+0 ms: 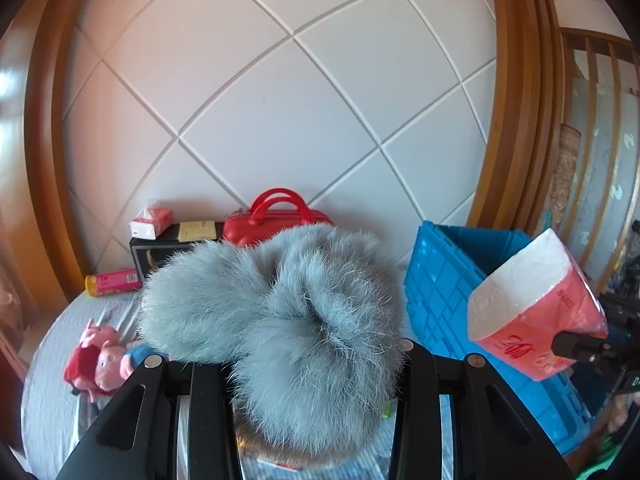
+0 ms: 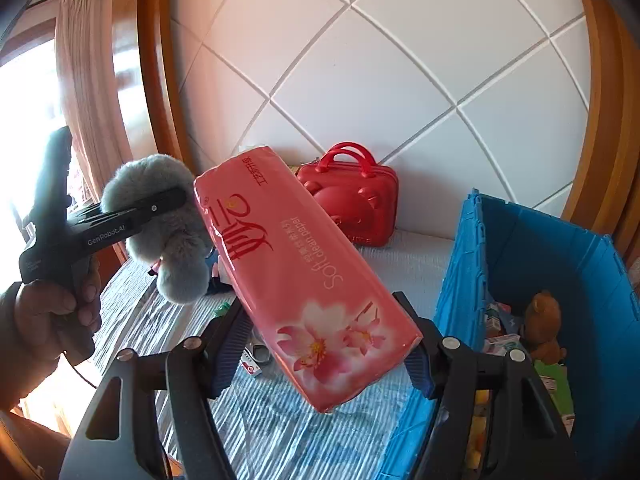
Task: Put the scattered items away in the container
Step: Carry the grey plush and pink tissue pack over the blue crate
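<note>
My left gripper [image 1: 316, 364] is shut on a fluffy grey-blue plush [image 1: 276, 320] and holds it above the bed; it also shows at the left of the right wrist view [image 2: 160, 224]. My right gripper [image 2: 328, 344] is shut on a pink tissue pack [image 2: 296, 276], held tilted in the air left of the blue crate [image 2: 560, 264]. The pack also shows in the left wrist view [image 1: 532, 312], over the crate's [image 1: 440, 280] near rim. The crate holds a brown teddy bear [image 2: 544, 324] and small boxes.
A red handbag [image 2: 352, 196] stands against the padded headboard. A pink pig plush [image 1: 104, 356], a pink tube [image 1: 114, 282], a black box [image 1: 160, 252] topped with a tissue box lie on the striped bed [image 2: 280, 420]. Small items lie under the pack.
</note>
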